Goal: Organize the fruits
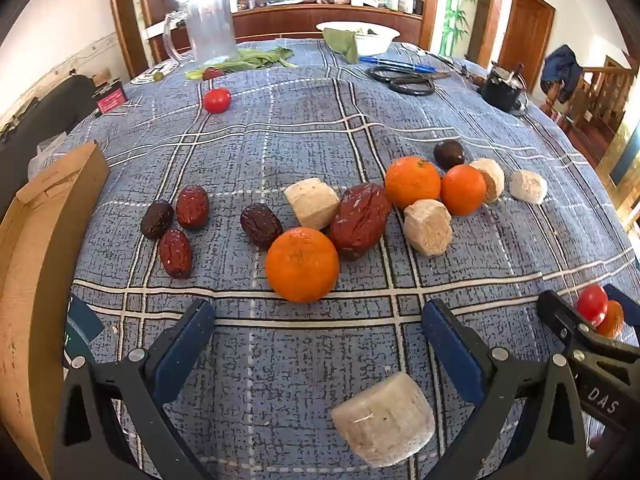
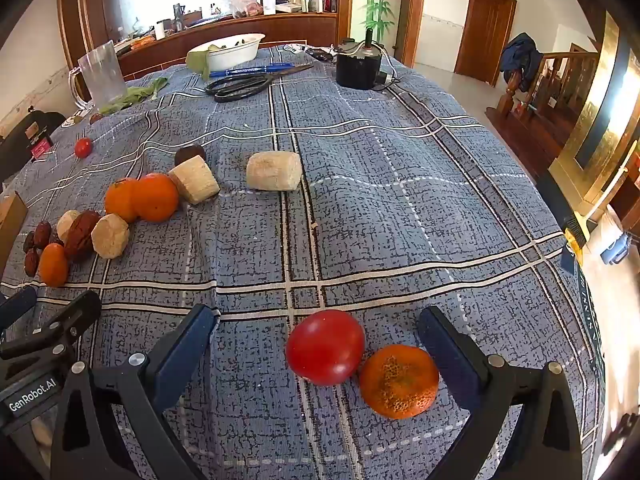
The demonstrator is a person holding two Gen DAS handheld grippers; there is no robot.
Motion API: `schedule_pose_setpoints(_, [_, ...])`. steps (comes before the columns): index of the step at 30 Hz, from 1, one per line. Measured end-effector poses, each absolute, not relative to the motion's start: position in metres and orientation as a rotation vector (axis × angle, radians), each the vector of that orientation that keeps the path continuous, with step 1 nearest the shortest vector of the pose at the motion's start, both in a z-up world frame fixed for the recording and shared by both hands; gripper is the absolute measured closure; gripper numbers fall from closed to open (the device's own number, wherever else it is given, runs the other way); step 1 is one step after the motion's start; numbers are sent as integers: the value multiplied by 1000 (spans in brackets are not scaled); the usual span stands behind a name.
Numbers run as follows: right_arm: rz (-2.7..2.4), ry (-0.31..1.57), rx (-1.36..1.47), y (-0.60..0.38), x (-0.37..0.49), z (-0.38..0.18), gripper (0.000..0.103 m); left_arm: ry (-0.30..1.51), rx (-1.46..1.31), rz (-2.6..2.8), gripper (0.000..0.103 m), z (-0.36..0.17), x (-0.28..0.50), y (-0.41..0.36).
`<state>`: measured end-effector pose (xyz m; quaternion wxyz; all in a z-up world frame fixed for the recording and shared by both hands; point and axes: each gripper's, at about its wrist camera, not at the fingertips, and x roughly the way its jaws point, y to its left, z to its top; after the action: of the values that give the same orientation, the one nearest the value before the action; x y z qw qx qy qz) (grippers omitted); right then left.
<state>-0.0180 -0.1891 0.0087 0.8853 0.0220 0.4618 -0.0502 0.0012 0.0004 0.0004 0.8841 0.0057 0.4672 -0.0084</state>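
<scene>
My left gripper [image 1: 318, 324] is open over the blue plaid tablecloth [image 1: 304, 120]; a pale cut chunk [image 1: 383, 420] lies between its jaws, untouched. Ahead lie an orange [image 1: 302, 265], a big red date [image 1: 360, 220], several smaller dates [image 1: 176, 224], more oranges [image 1: 412, 182] and pale chunks [image 1: 427, 227]. A red tomato [image 1: 217, 100] sits far left. My right gripper [image 2: 318, 326] is open; a red tomato [image 2: 325, 347] and an orange [image 2: 398, 381] lie between its jaws. The fruit cluster [image 2: 140, 198] shows at left in the right wrist view.
A cardboard box [image 1: 36, 264] stands at the left edge. At the far end are a clear jug [image 1: 210, 28], greens [image 1: 248, 62], a white bowl [image 1: 360, 34], scissors [image 1: 404, 80], a pen [image 1: 396, 65] and a black device [image 2: 358, 66]. The table edge drops off to the right.
</scene>
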Motion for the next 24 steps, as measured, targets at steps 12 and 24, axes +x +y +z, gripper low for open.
schedule_pose_setpoints(12, [-118,1027,62,-192,-11,11,1,1031,25,-67,6,4,1,4])
schedule_pose_setpoints(24, [-113,866,108,-179,-50,55,1,667,-13,9,20,103,-85,59])
